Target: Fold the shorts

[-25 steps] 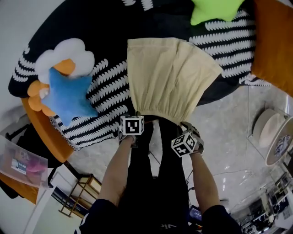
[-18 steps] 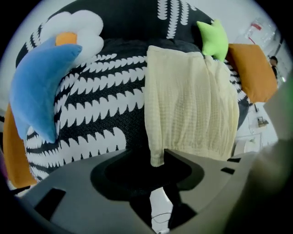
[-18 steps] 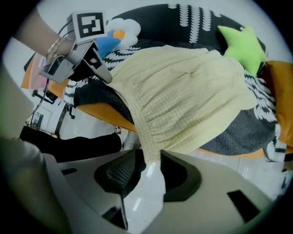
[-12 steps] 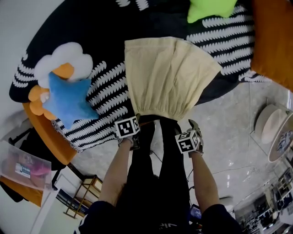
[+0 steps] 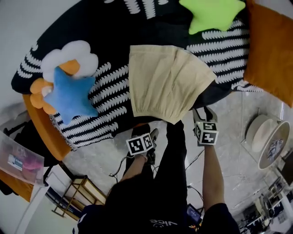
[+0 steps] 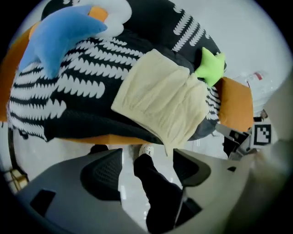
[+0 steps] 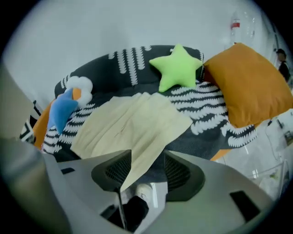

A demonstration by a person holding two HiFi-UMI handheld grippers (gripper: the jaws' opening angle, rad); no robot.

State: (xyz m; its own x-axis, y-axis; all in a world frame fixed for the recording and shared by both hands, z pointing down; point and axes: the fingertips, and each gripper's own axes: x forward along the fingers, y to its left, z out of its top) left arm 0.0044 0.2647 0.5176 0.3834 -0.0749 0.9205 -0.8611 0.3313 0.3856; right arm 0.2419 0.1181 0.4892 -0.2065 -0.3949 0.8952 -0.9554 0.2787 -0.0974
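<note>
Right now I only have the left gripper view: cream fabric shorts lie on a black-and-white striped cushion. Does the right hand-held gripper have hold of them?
Observer: Not yet clamped. In the right gripper view the jaws of the right hand-held gripper are closing, with a corner of the cream fabric shorts between them.
Operator: Does the green star-shaped plush touch the shorts?
Observer: No. The head view shows the green star-shaped plush apart from them, with the black-and-white striped cushion bare between.

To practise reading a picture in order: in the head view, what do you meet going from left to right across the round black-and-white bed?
blue star cushion → cream shorts → orange cushion. The green star cushion is left out because it overlaps the shorts.
</note>
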